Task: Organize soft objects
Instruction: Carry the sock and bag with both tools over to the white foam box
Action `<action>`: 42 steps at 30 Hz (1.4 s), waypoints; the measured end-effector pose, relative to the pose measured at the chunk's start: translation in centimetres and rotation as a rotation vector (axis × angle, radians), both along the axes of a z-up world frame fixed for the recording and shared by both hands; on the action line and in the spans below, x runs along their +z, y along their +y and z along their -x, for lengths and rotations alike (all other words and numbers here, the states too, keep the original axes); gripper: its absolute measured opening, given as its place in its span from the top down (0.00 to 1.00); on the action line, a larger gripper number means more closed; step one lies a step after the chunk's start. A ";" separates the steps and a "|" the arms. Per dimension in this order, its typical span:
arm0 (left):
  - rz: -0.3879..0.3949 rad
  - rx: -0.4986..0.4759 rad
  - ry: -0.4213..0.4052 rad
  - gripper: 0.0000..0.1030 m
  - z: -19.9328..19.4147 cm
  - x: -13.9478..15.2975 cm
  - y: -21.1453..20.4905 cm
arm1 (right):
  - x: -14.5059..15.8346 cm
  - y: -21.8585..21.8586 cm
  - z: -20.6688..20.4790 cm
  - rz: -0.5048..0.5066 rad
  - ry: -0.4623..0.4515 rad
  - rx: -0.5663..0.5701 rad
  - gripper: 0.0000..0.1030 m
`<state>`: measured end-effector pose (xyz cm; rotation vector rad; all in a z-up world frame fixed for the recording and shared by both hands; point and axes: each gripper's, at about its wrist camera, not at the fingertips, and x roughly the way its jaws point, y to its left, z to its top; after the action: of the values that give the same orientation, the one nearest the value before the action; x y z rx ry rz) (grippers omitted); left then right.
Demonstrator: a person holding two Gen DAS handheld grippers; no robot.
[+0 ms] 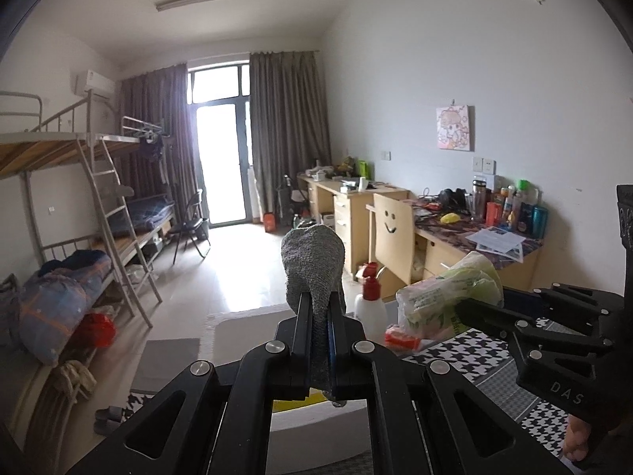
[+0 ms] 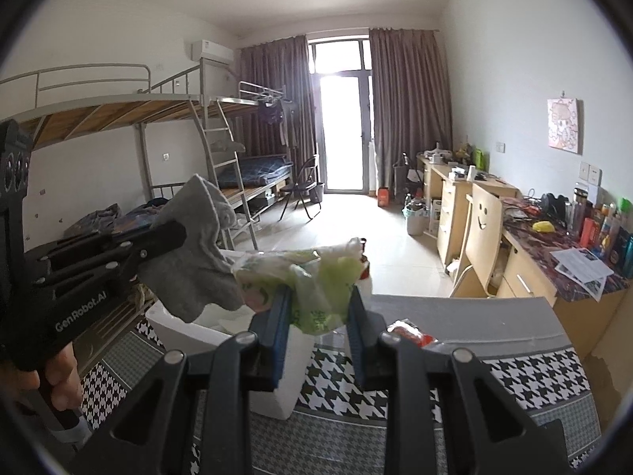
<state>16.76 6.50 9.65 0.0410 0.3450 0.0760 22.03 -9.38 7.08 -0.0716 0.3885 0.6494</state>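
My left gripper (image 1: 316, 308) is shut on a grey knitted cloth (image 1: 312, 261), which stands up past the fingertips and trails back between the fingers. In the right wrist view the same left gripper (image 2: 176, 235) holds the grey cloth (image 2: 194, 269) in the air over a white foam box (image 2: 178, 326). My right gripper (image 2: 318, 301) is shut on a crumpled green and white plastic bag (image 2: 316, 277), its blue pads pressing both sides. From the left wrist view, the right gripper (image 1: 461, 310) and the bag (image 1: 447, 293) hang to the right of the cloth.
A houndstooth-patterned cover (image 2: 395, 376) lies below both grippers. On it are a red packet (image 2: 411, 332) and a white bottle with a red cap (image 1: 370, 301). Desks and a smiley-backed chair (image 2: 480, 221) line the right wall, bunk beds (image 2: 118, 111) the left.
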 end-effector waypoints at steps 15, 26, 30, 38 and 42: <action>0.009 0.073 0.008 0.94 -0.5 -0.7 2.0 | -0.4 2.6 -1.2 0.022 0.016 0.066 0.70; 0.028 0.106 0.043 0.94 -2.0 -1.8 3.3 | -1.1 4.4 -2.8 0.044 0.038 0.086 0.70; 0.031 0.112 0.050 0.94 -2.3 -2.0 3.6 | -1.3 5.0 -3.3 0.056 0.052 0.089 0.70; 0.038 0.112 0.074 0.94 -3.2 -2.4 4.4 | -1.5 5.5 -3.5 0.067 0.057 0.088 0.70; 0.035 0.115 0.092 0.94 -3.9 -2.9 4.5 | -1.5 5.8 -3.7 0.075 0.059 0.085 0.70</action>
<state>20.67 11.02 6.73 -0.0098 0.4404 0.1821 25.74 -3.54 5.59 -0.1408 0.4681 0.7220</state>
